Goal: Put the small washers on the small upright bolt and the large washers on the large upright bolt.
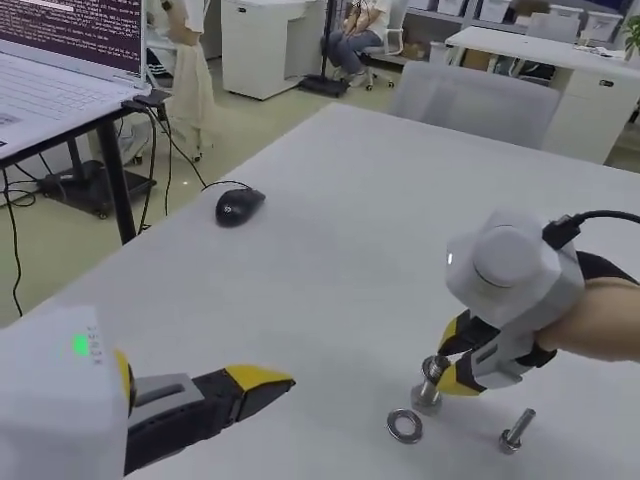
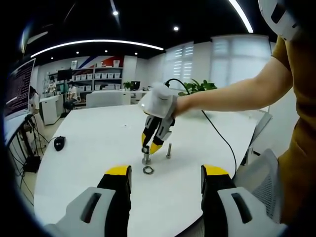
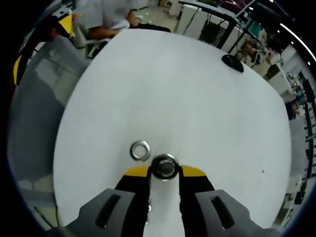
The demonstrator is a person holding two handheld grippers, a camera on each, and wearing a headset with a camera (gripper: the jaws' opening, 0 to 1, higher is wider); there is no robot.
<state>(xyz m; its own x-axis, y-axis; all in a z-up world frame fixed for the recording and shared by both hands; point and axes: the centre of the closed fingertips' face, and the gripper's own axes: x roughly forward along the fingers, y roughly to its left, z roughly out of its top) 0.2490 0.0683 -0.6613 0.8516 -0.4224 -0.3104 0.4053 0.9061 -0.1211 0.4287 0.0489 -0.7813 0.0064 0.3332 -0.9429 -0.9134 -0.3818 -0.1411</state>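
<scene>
So the right tongs (image 1: pixel 452 360) are clamped on a large washer (image 3: pixel 157 165), a shiny steel ring with a dark hole. They're holding it right at the top of the large bolt (image 1: pixel 428 392), a stubby silver one standing upright on the white desk (image 1: pixel 340 260). From the right gripper view the ring sits snug between the two yellow tips, but I honestly can't tell if it's already over the shaft or just on top of it. A loose washer (image 1: pixel 393 425) that looks the same size lies flat on the desk just beside the bolt's base. The small bolt (image 1: pixel 515 430), thinner and also silver, stands on its head a bit further off to the right. The left tongs (image 2: pixel 165 175) hang spread wide with nothing in them, well apart from the bolts. There's a black computer mouse (image 1: pixel 238 206) further back on the desk.
</scene>
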